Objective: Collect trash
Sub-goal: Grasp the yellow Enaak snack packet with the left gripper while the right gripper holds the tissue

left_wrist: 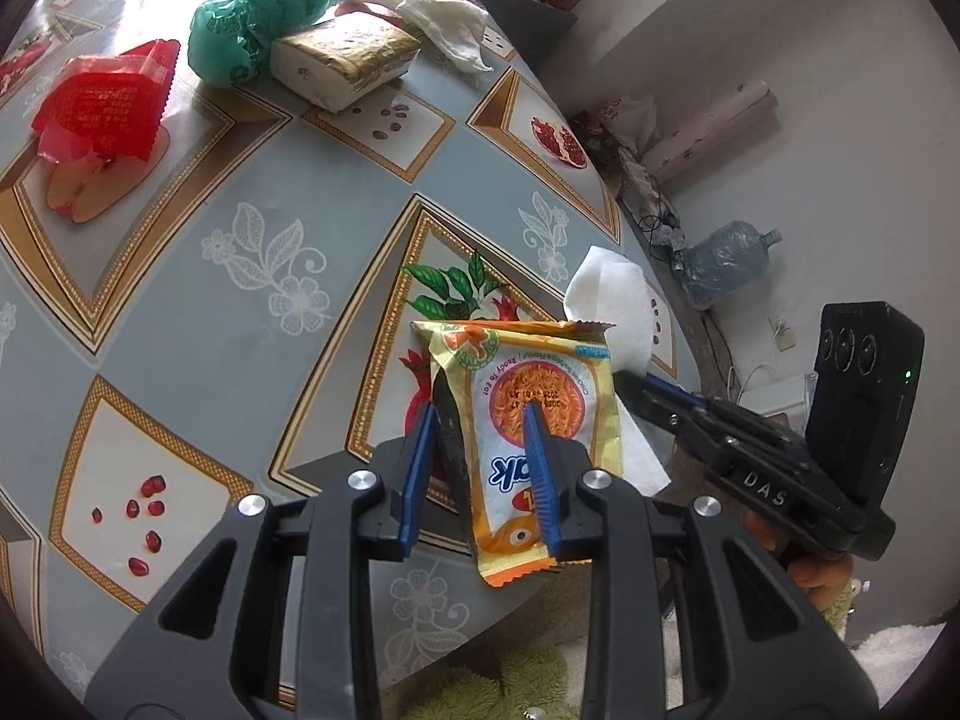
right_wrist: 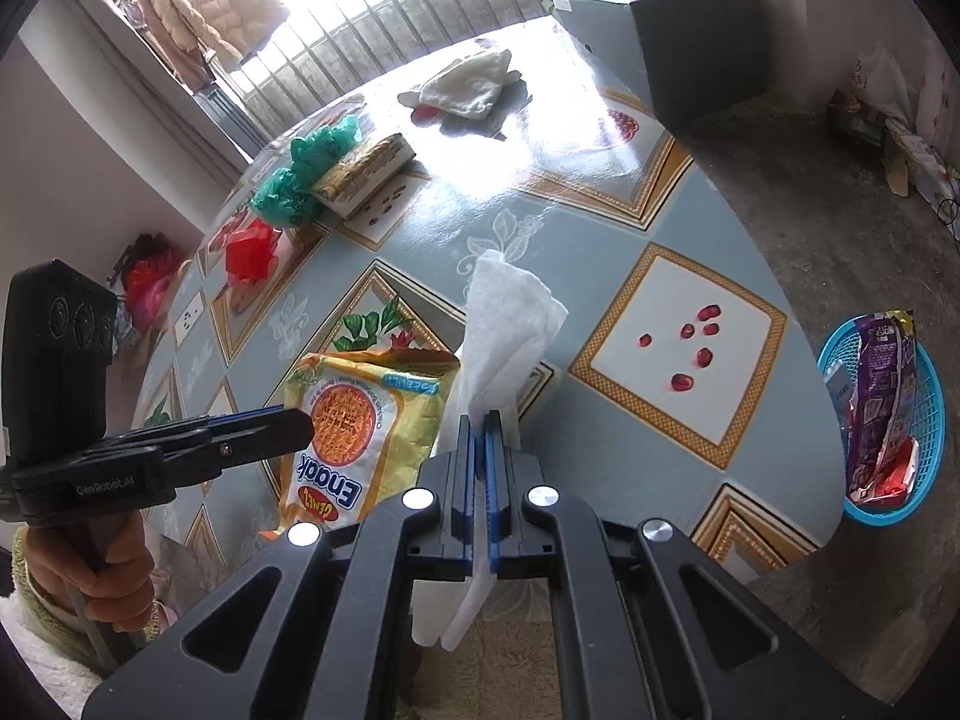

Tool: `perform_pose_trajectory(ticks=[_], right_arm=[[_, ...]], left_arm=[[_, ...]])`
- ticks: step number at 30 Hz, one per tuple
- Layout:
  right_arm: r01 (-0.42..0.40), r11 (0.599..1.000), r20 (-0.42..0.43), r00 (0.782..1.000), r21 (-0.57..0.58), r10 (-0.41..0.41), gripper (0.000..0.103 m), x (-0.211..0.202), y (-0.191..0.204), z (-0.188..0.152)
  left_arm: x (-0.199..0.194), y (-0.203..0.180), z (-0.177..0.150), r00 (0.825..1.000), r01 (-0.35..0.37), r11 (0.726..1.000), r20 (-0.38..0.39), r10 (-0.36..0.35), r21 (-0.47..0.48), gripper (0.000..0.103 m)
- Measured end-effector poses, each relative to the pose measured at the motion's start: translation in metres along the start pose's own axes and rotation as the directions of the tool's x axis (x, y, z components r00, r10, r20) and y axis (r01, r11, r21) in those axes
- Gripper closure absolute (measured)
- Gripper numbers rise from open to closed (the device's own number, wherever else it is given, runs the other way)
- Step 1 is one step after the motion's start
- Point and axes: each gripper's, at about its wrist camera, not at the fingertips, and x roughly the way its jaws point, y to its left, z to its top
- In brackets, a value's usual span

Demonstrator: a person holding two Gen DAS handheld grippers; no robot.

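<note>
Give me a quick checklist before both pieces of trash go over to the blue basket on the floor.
1. Right hand-held gripper clamped on the white paper tissue: ok.
2. Left hand-held gripper pressing the yellow snack wrapper: cannot tell; the wrapper sits between its fingers.
3. Wrapper lifted off the patterned table: cannot tell.
4. Blue plastic basket in view with room left: ok.
5. Table fully cleared: not ok; the red plastic wrapper and green plastic bag remain.

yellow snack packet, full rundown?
The yellow snack packet is a crinkled foil-look pouch with an orange round noodle picture, blue lettering and an orange bottom edge. It hangs between the left claw's blue pads, above the table's near edge. The white tissue lies just behind it.
</note>
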Motion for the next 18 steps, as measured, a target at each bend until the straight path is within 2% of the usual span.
perform_pose_trajectory(ticks=[8,18], right_arm=[[-0.034,0.999,0.014,0.999,0.025,0.034,0.100,0.004,0.000,-0.001],[-0.086,0.994,0.018,0.996,0.063,0.085,0.100,0.004,-0.009,-0.001]], left_arm=[[-0.003,0.001,0.002,0.991,0.134,0.989,0.025,-0.132,-0.069,0.084],[-0.007,-0.014,0.007,0.996,0.063,0.998,0.061,-0.062,-0.011,0.103]])
